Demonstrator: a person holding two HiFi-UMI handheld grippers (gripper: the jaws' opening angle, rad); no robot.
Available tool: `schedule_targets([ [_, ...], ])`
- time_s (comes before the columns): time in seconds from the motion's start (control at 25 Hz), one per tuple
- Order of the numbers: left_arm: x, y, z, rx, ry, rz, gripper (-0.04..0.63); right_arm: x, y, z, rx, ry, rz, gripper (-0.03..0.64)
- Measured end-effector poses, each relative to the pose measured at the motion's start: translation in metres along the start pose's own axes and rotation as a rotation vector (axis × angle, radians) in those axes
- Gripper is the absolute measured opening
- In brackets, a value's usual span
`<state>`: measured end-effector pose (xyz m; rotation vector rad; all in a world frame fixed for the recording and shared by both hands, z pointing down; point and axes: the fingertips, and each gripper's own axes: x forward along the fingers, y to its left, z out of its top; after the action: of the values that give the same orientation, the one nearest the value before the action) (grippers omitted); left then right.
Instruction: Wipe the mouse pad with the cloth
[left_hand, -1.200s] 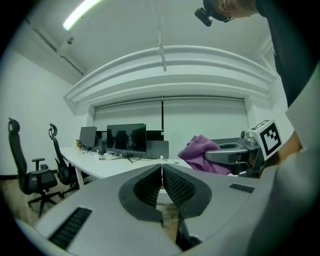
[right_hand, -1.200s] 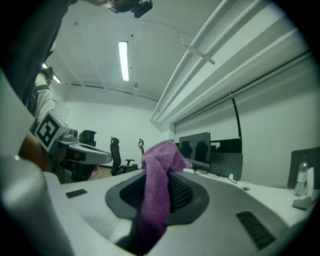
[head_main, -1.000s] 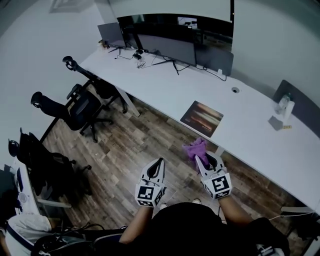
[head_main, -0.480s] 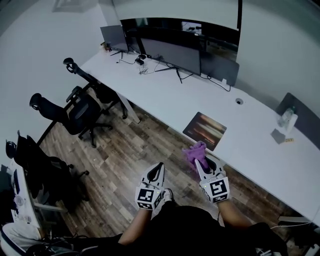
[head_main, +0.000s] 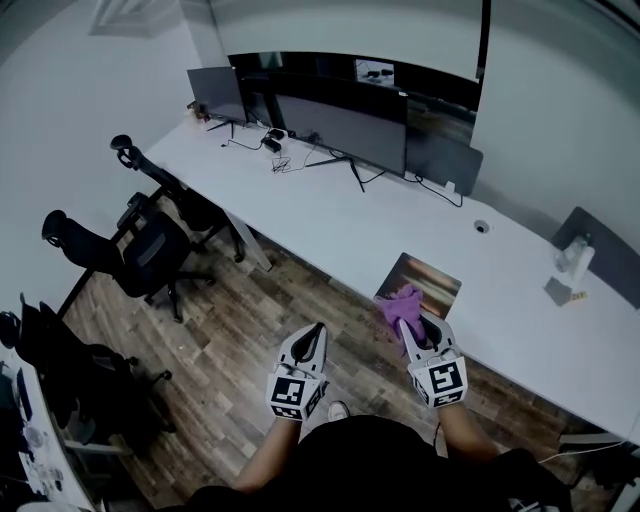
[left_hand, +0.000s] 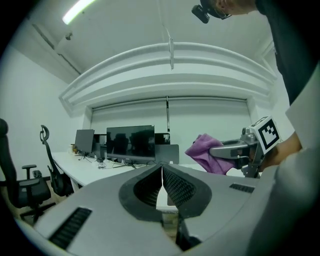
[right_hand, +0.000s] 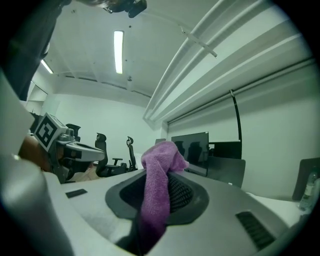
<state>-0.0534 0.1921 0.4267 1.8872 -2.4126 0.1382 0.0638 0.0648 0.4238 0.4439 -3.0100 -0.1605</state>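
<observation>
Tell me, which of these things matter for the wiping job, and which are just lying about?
Part of the job: purple cloth, clamped in the right gripper; mouse pad on the white desk.
Just lying about: left gripper, shut and empty; monitors; office chairs; bottle.

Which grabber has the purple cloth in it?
The right gripper: the purple cloth is pinched between its jaws. The left gripper is shut with nothing in it.

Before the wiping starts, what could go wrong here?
The mouse pad lies near the front edge of the desk and nothing pins it, so a wipe toward you might drag it off. The cloth is only a bunch pinched in the right gripper, so it could slip out.
</observation>
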Motion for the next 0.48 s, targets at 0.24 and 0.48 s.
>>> schedule_targets([
  [0.24, 0.018, 0.039, -0.004, -0.022, 0.019, -0.060, 0.023, 0.037, -0.001, 0.000, 0.043, 0.017, -0.075, 0.087],
  [0.48, 0.038, 0.062, 0.000, -0.026, -0.007, -0.132, 0.023, 0.055, -0.021, -0.006, 0.076, 0.041, -0.180, 0.087],
])
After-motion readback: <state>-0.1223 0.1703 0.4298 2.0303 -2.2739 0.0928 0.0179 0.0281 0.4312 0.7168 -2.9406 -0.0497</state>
